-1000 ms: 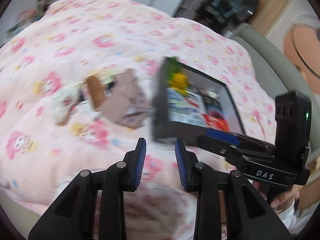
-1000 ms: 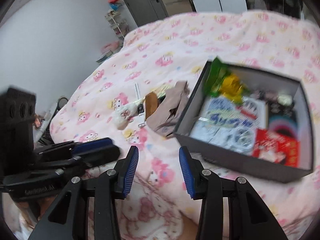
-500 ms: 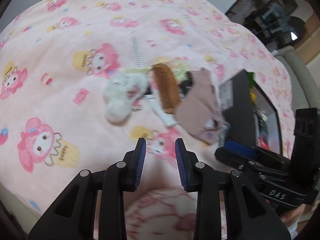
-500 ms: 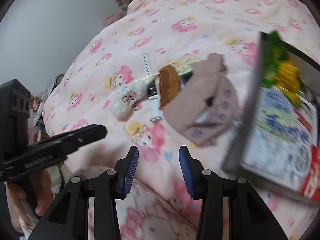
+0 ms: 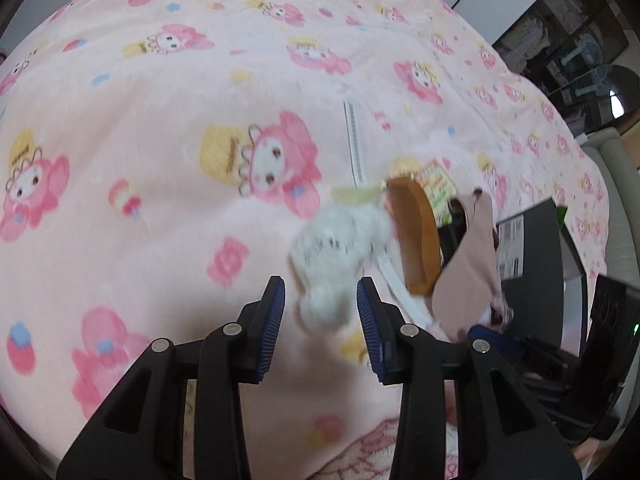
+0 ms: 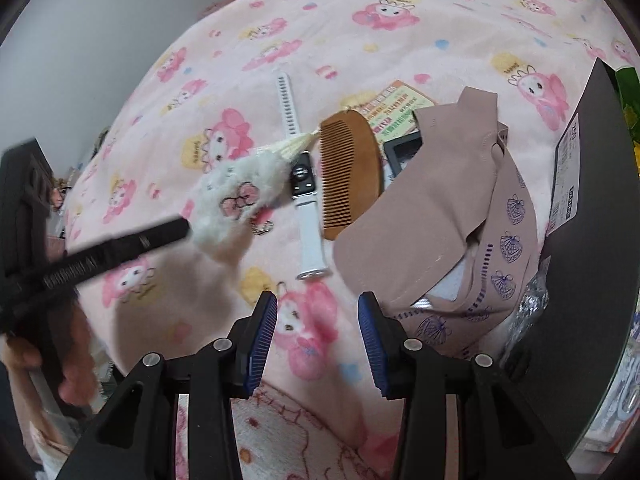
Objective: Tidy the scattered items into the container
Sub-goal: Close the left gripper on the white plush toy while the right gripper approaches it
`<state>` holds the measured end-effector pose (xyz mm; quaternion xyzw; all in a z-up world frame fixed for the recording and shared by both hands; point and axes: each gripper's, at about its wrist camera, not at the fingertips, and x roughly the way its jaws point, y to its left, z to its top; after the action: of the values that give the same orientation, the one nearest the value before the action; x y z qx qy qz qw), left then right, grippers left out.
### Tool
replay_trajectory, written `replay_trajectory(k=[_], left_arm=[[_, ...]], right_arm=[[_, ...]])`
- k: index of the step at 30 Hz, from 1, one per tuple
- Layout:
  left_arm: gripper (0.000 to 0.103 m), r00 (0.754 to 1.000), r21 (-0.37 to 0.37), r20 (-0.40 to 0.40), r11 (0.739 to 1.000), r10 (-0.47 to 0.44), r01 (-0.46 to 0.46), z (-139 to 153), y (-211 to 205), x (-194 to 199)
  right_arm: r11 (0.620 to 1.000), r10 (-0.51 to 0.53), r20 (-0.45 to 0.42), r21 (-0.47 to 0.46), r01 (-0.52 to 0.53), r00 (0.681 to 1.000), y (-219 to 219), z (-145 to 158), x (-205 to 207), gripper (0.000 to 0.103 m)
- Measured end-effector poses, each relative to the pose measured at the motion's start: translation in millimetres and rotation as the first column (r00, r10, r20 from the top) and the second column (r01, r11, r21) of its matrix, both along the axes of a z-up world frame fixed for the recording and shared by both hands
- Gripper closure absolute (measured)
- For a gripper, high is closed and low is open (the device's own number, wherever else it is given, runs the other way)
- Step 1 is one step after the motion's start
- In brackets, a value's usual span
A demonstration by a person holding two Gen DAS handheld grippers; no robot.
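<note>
A bed with a pink cartoon blanket (image 6: 360,40) fills both views; a grey wall stands at 10 o'clock in the right view. The scattered items lie together in a small heap on the blanket: a white plush (image 6: 236,196), a watch (image 6: 304,184) with a white strap, a wooden comb (image 6: 348,172), a printed card (image 6: 396,110), a small dark frame (image 6: 402,152) and a beige cloth (image 6: 452,208). The black box (image 6: 588,240), already partly filled, stands just beside the cloth at 3 o'clock.

The left claw (image 5: 320,316) is apart, and the lower end of the plush (image 5: 340,256) sits between its two blue pads, at 12 o'clock from the wrist. I think the pads are not closed on it yet. The right claw (image 6: 316,328) is also apart and holds nothing; it hovers over bare blanket, with the cloth near its right pad.

The step in hand seems to be the grasp of the plush. To do it well, the left claw should go a little deeper, so that the pads take the thick body and not only the fluffy tip, which may slip out. It should close gently, because the plush is soft. The watch touches the plush at 3 o'clock, so a straight lift upward is better, not to drag the strap with it. After that the way to the box goes over the comb and cloth.
</note>
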<state>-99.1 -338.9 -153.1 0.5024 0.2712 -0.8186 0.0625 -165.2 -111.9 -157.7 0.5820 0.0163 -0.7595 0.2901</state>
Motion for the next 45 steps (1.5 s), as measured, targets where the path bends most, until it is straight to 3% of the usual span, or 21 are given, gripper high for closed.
replay_trajectory(k=[7,13,17,20,22,24,27,31,35,38,40,41,45], left_arm=[[0.065,1.000,0.018,0.024,1.000,-0.004,0.003,-19,-8,-17],[0.055,0.999,0.011,0.038,1.000,0.004,-0.004,-33,-9,-24],[0.058,0.999,0.053,0.039,0.999,-0.012,0.010,-36,-7,-23],[0.069,0.997,0.122,0.032,0.991,-0.065,0.061,-36,4,-22],[0.069,0.995,0.173,0.040,0.982,-0.089,0.081,-37,14,-18],[0.069,0.991,0.176,0.070,0.980,-0.111,0.098,-34,28,-10],[0.065,0.991,0.196,0.007,0.972,-0.137,0.133,-16,38,7],[0.063,0.998,0.190,0.000,0.980,-0.067,0.066,-17,18,11],[0.063,1.000,0.179,0.009,0.984,0.014,-0.015,-27,-13,-1],[0.063,0.999,0.158,0.002,0.987,0.032,-0.032,-34,-24,-17],[0.065,1.000,0.212,0.026,0.977,0.018,-0.023,-44,-25,-24],[0.076,1.000,0.254,0.030,0.967,0.007,-0.014,-47,-23,-24],[0.079,0.998,0.349,0.025,0.936,-0.065,0.052,-41,2,-9]], right_arm=[[0.999,0.010,-0.046,0.044,-0.008,0.999,-9,4,-7,0.065],[0.998,0.020,-0.046,0.065,-0.017,0.999,-17,-1,-9,0.065],[0.997,0.028,-0.052,0.072,-0.025,0.998,-20,0,-8,0.065],[0.997,0.030,-0.051,0.066,-0.026,0.998,-21,2,-7,0.065],[0.998,0.028,-0.039,0.050,-0.026,0.999,-20,2,-6,0.065],[0.999,0.020,-0.021,0.033,-0.019,1.000,-19,1,-5,0.065],[1.000,0.007,0.012,0.008,-0.007,1.000,-13,-3,-5,0.065],[1.000,0.006,0.011,-0.001,-0.006,1.000,-10,-2,-8,0.065],[0.996,0.041,0.061,-0.085,-0.036,0.997,-22,-4,-11,0.065],[0.997,0.045,0.066,-0.065,-0.041,0.997,-32,-9,-14,0.065],[0.998,0.030,0.066,-0.061,-0.026,0.997,-34,-9,-18,0.065],[0.998,0.028,0.064,-0.065,-0.024,0.998,-34,-8,-19,0.065],[0.998,0.036,0.072,-0.061,-0.031,0.997,-31,-9,-16,0.064]])
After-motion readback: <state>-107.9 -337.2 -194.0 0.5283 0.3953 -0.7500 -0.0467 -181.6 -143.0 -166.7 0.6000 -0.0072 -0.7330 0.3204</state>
